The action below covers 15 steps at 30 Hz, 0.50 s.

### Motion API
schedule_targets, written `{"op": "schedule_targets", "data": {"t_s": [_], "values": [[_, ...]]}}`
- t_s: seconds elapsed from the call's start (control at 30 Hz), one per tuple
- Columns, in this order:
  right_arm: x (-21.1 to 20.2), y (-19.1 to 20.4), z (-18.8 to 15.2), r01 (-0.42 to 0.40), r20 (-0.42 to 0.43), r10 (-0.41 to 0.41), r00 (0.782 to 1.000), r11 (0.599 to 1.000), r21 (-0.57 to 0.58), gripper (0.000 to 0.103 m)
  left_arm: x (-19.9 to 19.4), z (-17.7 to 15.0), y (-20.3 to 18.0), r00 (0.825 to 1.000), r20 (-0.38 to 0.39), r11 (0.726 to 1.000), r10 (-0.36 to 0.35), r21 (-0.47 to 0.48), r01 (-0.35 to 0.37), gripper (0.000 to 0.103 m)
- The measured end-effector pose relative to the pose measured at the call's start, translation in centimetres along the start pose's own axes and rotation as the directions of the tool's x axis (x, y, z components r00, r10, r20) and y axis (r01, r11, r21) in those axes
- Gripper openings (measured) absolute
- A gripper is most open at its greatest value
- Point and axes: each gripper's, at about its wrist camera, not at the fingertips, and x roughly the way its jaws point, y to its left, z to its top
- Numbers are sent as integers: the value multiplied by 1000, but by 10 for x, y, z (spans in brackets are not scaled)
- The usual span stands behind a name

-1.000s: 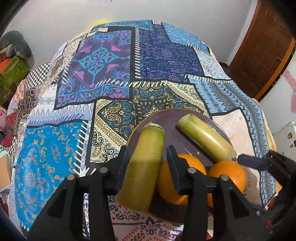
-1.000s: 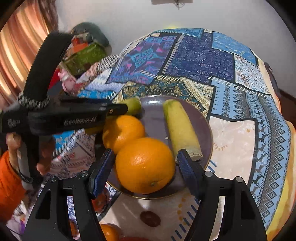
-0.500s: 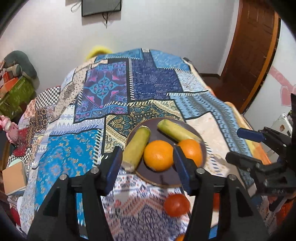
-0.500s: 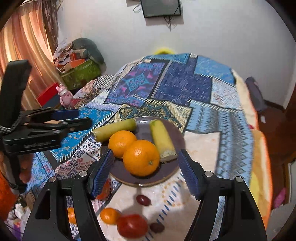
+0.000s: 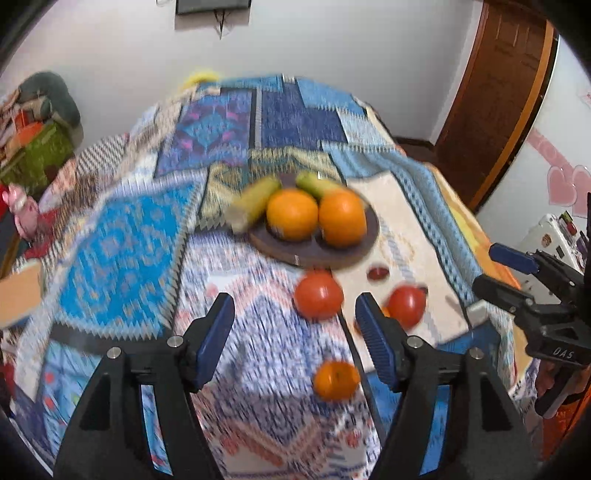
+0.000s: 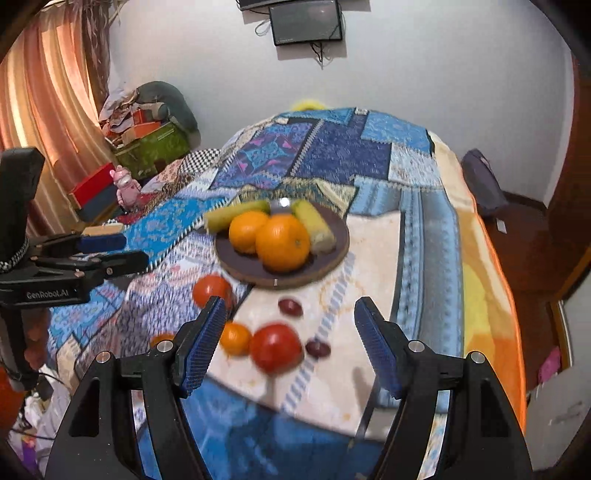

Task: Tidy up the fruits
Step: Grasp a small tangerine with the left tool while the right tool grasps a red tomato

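Red tomatoes (image 6: 275, 347) and grapes (image 6: 290, 306) lie loose just before the plate (image 6: 325, 258); left gripper (image 5: 295, 332), just opening, and right gripper (image 6: 288, 332) gape empty

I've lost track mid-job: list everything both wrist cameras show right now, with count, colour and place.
plate: one, dark brown, mid-bed on the quilt.
oranges: two, orange, on the plate's near side.
bananas: two, yellow-green, behind the oranges; the left one overhangs the rim.
tomatoes: two, red, on the quilt nearer than the plate.
small oranges: two or three, orange, on the quilt by the tomatoes.
dark small fruits: two, maroon, near the tomatoes.
quilt: one, blue patchwork, covering the bed.
screen: one, black, on the wall.
left tool: black, blue pads, open, empty.
right tool: same, open, empty.
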Motion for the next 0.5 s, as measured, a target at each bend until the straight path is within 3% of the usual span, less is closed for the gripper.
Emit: {"op": "schedule_targets", "data": {"t_s": [0.37,0.5], "values": [[14,5,-50,3,-93,0,996,999,37,69,29,-55,-20,994,-110,1000,-29,7,29,68],[22,4,-55,-5,-113,11,994,999,53,66,38,-61,-22,991,-132,999,-32,9,34,59]]}}
